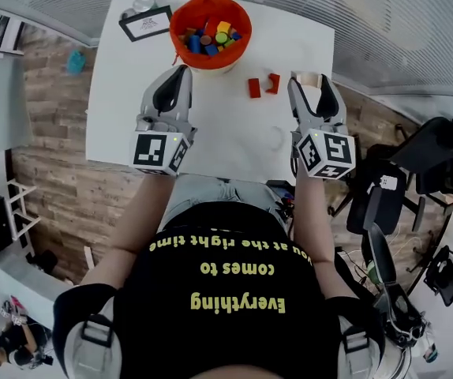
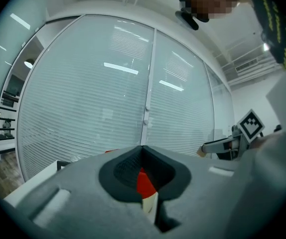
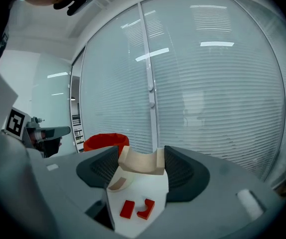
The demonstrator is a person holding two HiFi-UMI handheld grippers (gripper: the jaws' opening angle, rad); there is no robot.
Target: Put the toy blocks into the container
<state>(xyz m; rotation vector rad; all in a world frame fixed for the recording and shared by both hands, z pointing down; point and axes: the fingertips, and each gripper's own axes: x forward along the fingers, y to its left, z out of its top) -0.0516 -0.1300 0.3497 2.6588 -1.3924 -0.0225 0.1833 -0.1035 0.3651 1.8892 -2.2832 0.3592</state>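
Right hand-held gripper (image 3: pixel 142 159) clamps beige arch block (image 3: pixel 139 164) | left hand-held gripper (image 2: pixel 143 153) closed

The left gripper (image 2: pixel 142 152) hides most of the red container (image 2: pixel 144 182) — only a sliver shows. The right gripper (image 3: pixel 141 154) covers both sides of the pale block (image 1: pixel 308 80). Print on the card (image 1: pixel 145 23) is too small to read.

Framed card (image 1: pixel 145 24) at white table's (image 1: pixel 116 101) corner, wood-plank floor (image 1: pixel 53 188) beneath.

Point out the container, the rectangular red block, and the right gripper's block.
red container (image 1: pixel 203 8), head view, inner wall.
rectangular red block (image 1: pixel 254 88), head view, top face.
beige arch block (image 3: pixel 142 167), right gripper view, front face.
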